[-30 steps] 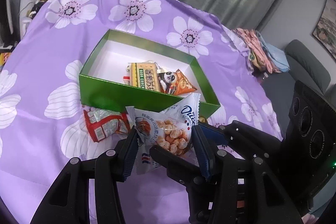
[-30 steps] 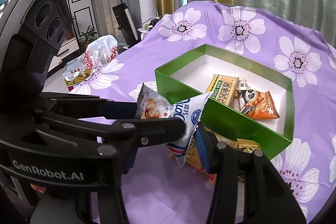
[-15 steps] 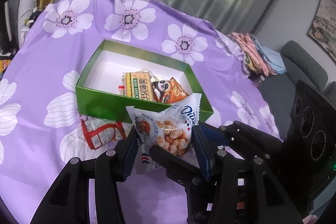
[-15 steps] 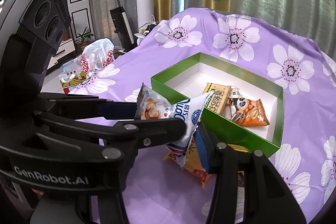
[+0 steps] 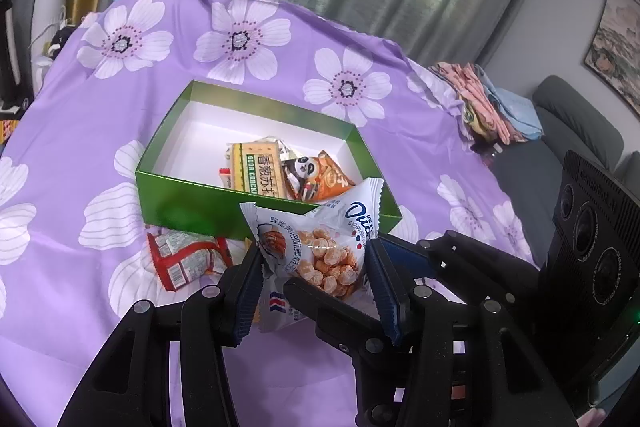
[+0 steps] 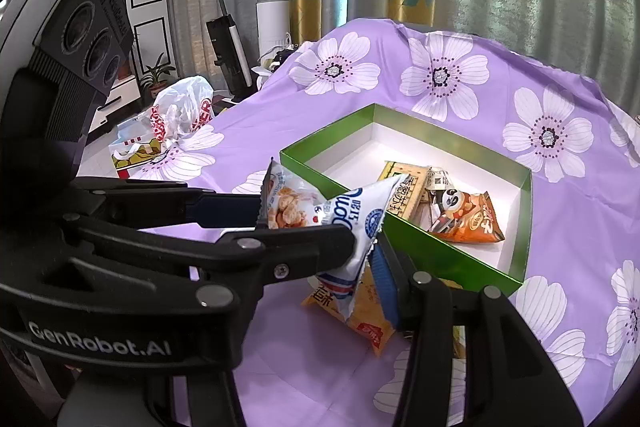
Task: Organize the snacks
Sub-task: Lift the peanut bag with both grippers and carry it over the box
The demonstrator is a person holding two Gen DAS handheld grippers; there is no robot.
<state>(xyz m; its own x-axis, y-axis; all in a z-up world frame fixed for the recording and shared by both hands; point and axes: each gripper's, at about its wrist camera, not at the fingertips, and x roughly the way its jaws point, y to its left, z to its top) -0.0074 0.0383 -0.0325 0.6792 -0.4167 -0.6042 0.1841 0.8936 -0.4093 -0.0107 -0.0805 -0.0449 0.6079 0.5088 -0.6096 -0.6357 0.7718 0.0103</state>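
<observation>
A white snack bag (image 5: 320, 251) (image 6: 352, 215) printed with round puffs hangs above the purple cloth, just in front of the green box (image 5: 192, 203) (image 6: 440, 259). My left gripper (image 5: 316, 283) is shut on its two sides. My right gripper (image 6: 320, 251) comes in across it and is shut on the same bag; its left finger is hidden behind the left gripper. In the box lie a yellow cracker pack (image 5: 256, 163) and an orange panda pack (image 5: 320, 175). A red packet (image 5: 188, 259) and an orange packet (image 6: 360, 307) lie on the cloth below the bag.
The flowered purple cloth (image 5: 80, 131) covers a table that drops off at its edges. Folded clothes (image 5: 480, 103) and a grey sofa (image 5: 580, 131) are to the right. A plastic bag (image 6: 180, 115) and a stick vacuum (image 6: 224, 27) stand on the floor at the left.
Both grips on the white bag are unchanged. The green box sits slightly lower and smaller in both views; otherwise nothing has moved.
</observation>
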